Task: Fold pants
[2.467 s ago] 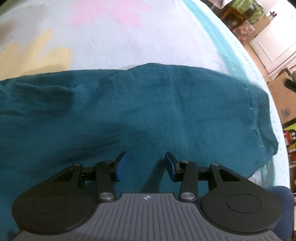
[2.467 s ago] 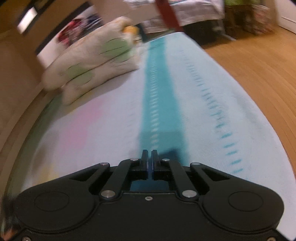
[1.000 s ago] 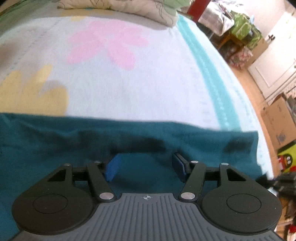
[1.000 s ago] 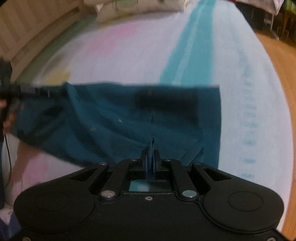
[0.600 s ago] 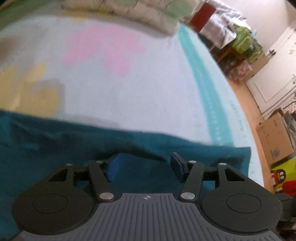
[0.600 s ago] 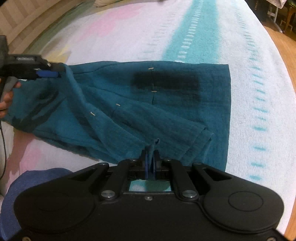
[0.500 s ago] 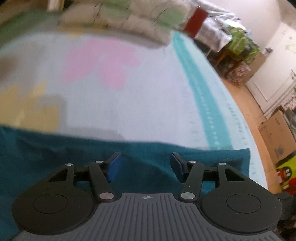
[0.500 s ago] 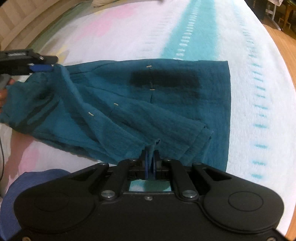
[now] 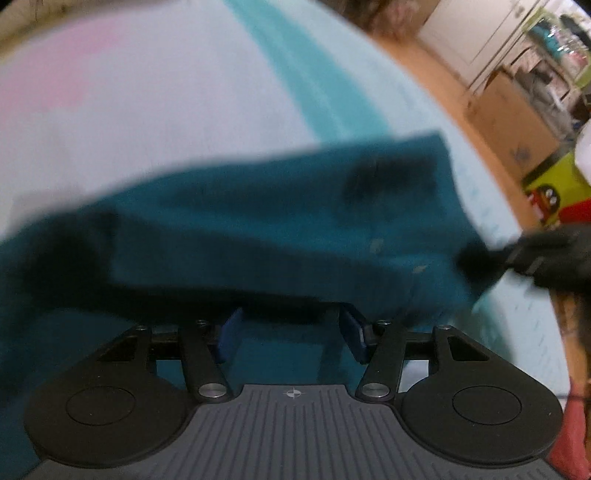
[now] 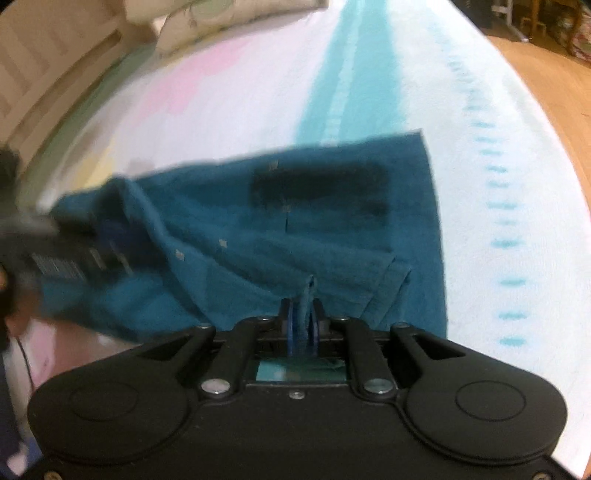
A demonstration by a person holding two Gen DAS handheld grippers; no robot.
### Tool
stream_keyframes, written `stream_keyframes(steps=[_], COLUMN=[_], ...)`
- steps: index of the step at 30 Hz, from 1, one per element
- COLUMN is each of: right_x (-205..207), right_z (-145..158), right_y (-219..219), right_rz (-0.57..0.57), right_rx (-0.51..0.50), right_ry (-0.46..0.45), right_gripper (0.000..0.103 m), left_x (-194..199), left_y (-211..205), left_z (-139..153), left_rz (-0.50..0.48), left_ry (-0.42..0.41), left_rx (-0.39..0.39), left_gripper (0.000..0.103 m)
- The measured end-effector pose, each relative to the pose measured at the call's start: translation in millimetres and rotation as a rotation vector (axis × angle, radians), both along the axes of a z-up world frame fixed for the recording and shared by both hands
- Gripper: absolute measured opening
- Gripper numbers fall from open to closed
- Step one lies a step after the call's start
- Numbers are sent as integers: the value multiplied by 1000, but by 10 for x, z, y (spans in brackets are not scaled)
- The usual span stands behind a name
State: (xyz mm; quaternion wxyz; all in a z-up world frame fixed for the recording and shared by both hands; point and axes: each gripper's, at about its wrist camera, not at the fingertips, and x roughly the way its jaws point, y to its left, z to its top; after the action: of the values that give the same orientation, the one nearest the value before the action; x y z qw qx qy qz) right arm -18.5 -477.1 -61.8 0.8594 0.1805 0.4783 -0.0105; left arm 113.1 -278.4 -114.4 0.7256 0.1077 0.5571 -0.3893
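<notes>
The teal pants (image 9: 280, 229) lie across the bed, partly folded, with a dark patch near their right end. In the right wrist view the pants (image 10: 332, 229) show loose folds toward the near edge. My left gripper (image 9: 291, 332) is open, its blue pads apart over the near part of the cloth. It also shows at the left of the right wrist view (image 10: 74, 254), blurred. My right gripper (image 10: 303, 321) is shut on a pinch of the pants' near edge. It shows at the right of the left wrist view (image 9: 517, 254).
The bed cover (image 10: 221, 92) is white with pink and yellow shapes and a teal stripe (image 10: 354, 62). A pillow (image 10: 207, 18) lies at the far end. Wood floor (image 9: 443, 70), a cardboard box (image 9: 513, 118) and a door are to the right.
My left gripper has swung right and come closer over the cloth; both views are blurred by motion. My right gripper still pinches the near edge, with the folds bunched toward it.
</notes>
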Motion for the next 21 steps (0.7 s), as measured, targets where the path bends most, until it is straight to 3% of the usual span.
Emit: stream_keyframes(steps=[1, 3, 6, 11, 15, 17, 18, 21], right_x=[-6, -7, 88, 516, 754, 870, 942, 996], right_z=[74, 212, 309, 82, -246, -432, -544, -529], right_y=[-59, -217, -510, -991, -1259, -1320, -1303, -1202], right_rz=[-32, -114, -264, -396, -480, -476, -456, -386], right_rx=[9, 32, 64, 154, 346, 436, 455, 428], right_ry=[-32, -106, -181, -76, 16, 113, 158, 173], right_gripper=[32, 56, 72, 72, 72, 70, 64, 53], left_x=[-7, -22, 6, -22, -37, -42, -42, -27], left_y=[14, 44, 44, 97, 44, 30, 27, 22], left_z=[-43, -34, -14, 6, -6, -14, -19, -17], left_rz=[7, 11, 13, 17, 11, 11, 12, 18], left_ry=[3, -12, 0, 4, -13, -14, -13, -7], left_rx=[-4, -24, -24, -32, -22, -18, -17, -19], left_gripper=[53, 53, 53, 53, 53, 53, 53, 53])
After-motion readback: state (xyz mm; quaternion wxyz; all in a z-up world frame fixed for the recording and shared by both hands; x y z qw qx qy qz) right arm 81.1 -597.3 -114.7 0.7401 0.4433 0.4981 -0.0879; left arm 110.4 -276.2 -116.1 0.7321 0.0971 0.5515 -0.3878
